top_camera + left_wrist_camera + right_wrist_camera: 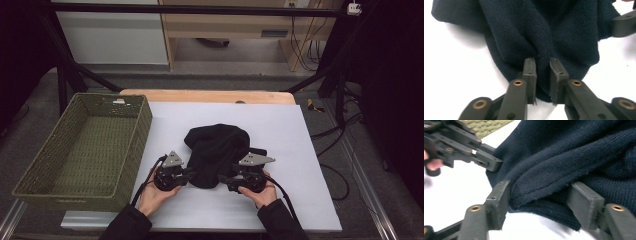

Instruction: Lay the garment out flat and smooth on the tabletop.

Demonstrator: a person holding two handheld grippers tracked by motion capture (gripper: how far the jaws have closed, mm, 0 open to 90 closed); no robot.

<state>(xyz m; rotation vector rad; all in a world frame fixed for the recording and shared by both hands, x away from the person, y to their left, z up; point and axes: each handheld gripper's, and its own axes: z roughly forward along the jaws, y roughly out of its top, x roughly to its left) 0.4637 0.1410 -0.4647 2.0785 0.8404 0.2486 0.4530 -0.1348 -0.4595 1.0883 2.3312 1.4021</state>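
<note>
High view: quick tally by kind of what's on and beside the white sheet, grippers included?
Dark knit garment: 1
Green woven basket: 1
Handheld grippers: 2, the left gripper and the right gripper, both at the garment's near edge
White sheet: 1
Total: 5

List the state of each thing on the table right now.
Dark knit garment: crumpled, lying on the white sheet.
Left claw: shut on a fold of the garment.
Right claw: open around the garment's edge.
Green basket: upright, empty.
</note>
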